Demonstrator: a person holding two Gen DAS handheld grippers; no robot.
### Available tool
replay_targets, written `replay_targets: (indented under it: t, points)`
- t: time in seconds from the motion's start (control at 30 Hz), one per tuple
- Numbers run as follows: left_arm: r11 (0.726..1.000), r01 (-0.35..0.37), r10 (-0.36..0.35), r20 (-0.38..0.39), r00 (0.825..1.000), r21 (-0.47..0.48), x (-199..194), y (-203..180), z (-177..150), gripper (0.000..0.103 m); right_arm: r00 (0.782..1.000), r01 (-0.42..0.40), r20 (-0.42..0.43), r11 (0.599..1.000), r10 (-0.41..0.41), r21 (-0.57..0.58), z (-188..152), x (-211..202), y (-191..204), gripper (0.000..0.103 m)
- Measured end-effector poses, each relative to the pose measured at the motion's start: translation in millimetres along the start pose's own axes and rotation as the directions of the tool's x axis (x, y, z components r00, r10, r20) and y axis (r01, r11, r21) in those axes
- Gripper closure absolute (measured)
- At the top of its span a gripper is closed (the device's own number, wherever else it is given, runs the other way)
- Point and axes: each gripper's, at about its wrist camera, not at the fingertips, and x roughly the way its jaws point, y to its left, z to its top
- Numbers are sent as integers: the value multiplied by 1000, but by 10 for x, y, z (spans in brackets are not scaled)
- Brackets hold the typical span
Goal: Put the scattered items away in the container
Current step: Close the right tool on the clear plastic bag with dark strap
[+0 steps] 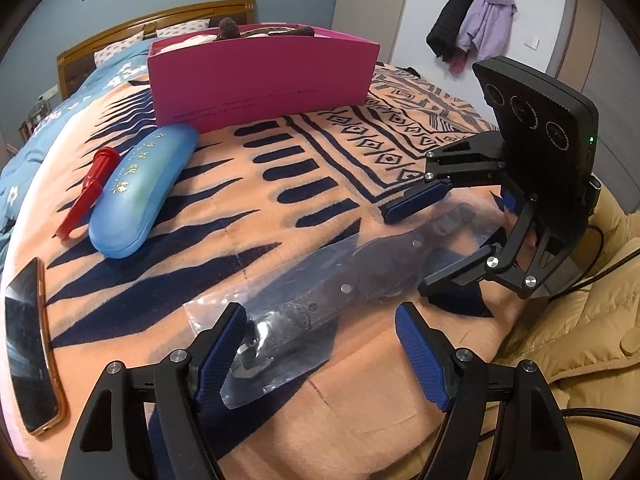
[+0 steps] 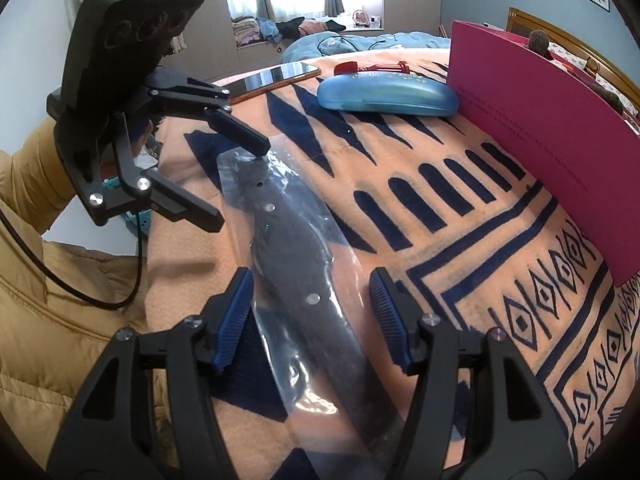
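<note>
Left wrist view shows a belt in a clear bag (image 1: 340,280) lying flat on the bed's blanket (image 1: 280,184), between the left tool (image 1: 320,348) and right tool (image 1: 436,240), both wide and gripping nothing. Its long axis runs from one tool to the other. Best to pinch each end across its width, then lift level toward the pink box (image 1: 260,76).

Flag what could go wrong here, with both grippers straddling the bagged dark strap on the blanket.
1. The clear plastic bag holding a dark riveted strap looks slick; the right gripper and left gripper stand open around opposite ends, so pads may pinch film only and it may slip out.
2. Long and floppy: on lifting, its middle may sag and catch the tall wall of the magenta cardboard box.
3. Pads may snag the orange patterned blanket.
</note>
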Motion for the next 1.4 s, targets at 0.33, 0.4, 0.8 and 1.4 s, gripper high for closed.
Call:
replay_targets:
  t: [0.33, 0.4, 0.8, 1.4]
  points:
    - [1000, 11, -11, 10, 1000, -8, 2, 19, -11, 24, 999, 39, -20, 999, -40, -29, 4, 53, 58, 38]
    - [1000, 10, -10, 11, 1000, -9, -1, 18, -10, 24, 999, 45, -24, 998, -46, -34, 8, 53, 72, 38]
    - [1000, -7, 7, 15, 1000, -11, -29, 35, -35, 24, 1000, -2, -9, 998, 3, 66, 32, 9, -71, 50]
    - [995, -52, 53, -10, 999, 87, 78, 59, 9, 29, 989, -149, 47, 956, 141, 252, 40, -53, -410, 62]
